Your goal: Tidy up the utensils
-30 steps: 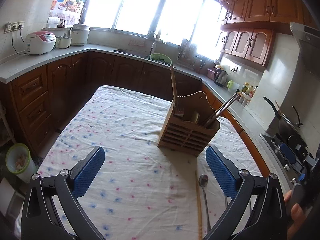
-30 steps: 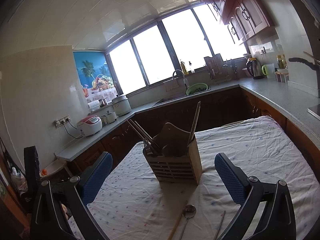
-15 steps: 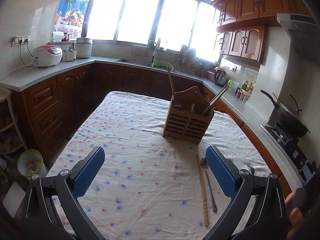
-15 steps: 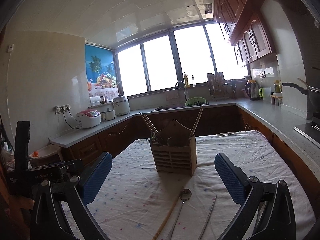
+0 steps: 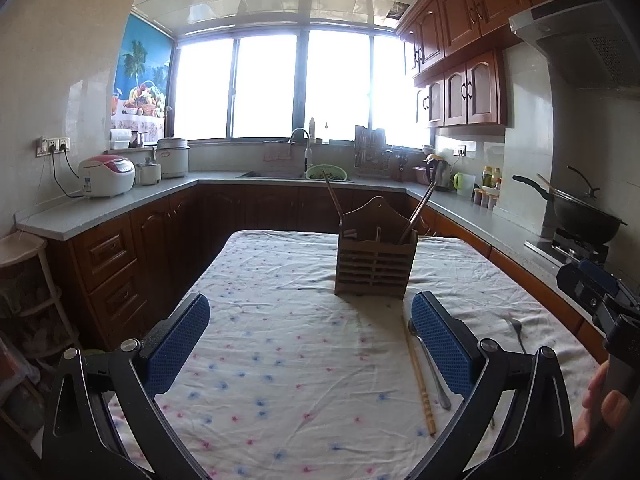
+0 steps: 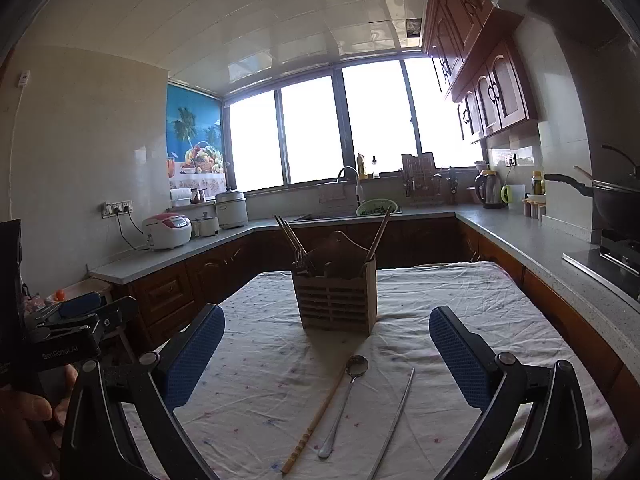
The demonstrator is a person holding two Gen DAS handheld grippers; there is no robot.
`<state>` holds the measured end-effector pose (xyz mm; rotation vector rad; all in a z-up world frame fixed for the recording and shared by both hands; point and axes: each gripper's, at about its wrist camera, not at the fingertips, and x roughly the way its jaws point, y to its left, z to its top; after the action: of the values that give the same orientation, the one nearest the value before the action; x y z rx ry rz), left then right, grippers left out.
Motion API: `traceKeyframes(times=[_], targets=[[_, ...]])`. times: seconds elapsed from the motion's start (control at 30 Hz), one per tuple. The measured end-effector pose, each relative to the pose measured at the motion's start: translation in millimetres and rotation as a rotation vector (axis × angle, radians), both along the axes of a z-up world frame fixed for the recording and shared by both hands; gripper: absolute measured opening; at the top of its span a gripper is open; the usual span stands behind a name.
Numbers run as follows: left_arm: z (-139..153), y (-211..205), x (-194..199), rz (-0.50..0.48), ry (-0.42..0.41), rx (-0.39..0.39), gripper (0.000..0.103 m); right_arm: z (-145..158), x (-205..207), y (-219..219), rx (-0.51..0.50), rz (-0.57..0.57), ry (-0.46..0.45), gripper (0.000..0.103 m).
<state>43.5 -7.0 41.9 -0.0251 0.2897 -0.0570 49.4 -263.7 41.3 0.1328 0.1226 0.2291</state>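
A slatted wooden utensil holder [image 5: 375, 265] [image 6: 335, 298] stands upright on the cloth-covered table [image 5: 280, 344], with chopsticks and forks sticking out of its compartments. In front of it lie a wooden chopstick [image 6: 314, 428] [image 5: 418, 376], a metal spoon [image 6: 344, 400] [image 5: 430, 364] and a thin metal chopstick [image 6: 394, 424]. A fork [image 5: 517, 332] lies further right. My left gripper [image 5: 310, 344] hangs open over the cloth, left of the loose utensils. My right gripper [image 6: 326, 356] is open too, above the spoon and chopsticks, holding nothing.
Dark wood cabinets and grey counters run around the table on three sides. A rice cooker [image 5: 106, 175] sits at the left, a sink [image 6: 348, 210] under the window, a wok [image 5: 588, 216] on the stove at right. A person's hand [image 6: 28, 412] holds the other gripper.
Both grippers have pulled back and tilted up from the holder, which looks smaller and further off. More of the loose utensils in front of it have come into view.
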Motion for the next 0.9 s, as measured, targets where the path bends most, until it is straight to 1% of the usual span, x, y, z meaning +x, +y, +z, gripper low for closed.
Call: traceKeyframes(times=[0.1, 0.2, 0.33, 0.4, 0.47, 0.63, 0.9], targets=[[-13, -4, -4, 0.014, 0.015, 0.035, 0.103, -9, -6, 4, -0.031, -0.035, 0.001, 0.103], [-29, -3, -4, 0.006, 0.042, 0.025, 0.103, -27, -10, 5, -0.033, -0.054, 0.024, 0.103], [-46, -1, -2, 0.029, 0.064, 0.016, 0.103, -51, -16, 1, -0.018, -0.079, 0.040, 0.103], [-52, -2, -2, 0.038, 0.060, 0.020, 0.103, -58, -18, -1, -0.015, -0.098, 0.038, 0.103], [-57, -4, -5, 0.048, 0.052, 0.040, 0.103, -64, -20, -4, -0.003, -0.107, 0.035, 0.103], [-64, -10, -8, 0.058, 0.050, 0.083, 0.103, -72, -23, -6, 0.009, -0.109, 0.025, 0.103], [-65, -11, -9, 0.061, 0.072, 0.083, 0.103, -74, -23, -5, 0.024, -0.110, 0.025, 0.103]])
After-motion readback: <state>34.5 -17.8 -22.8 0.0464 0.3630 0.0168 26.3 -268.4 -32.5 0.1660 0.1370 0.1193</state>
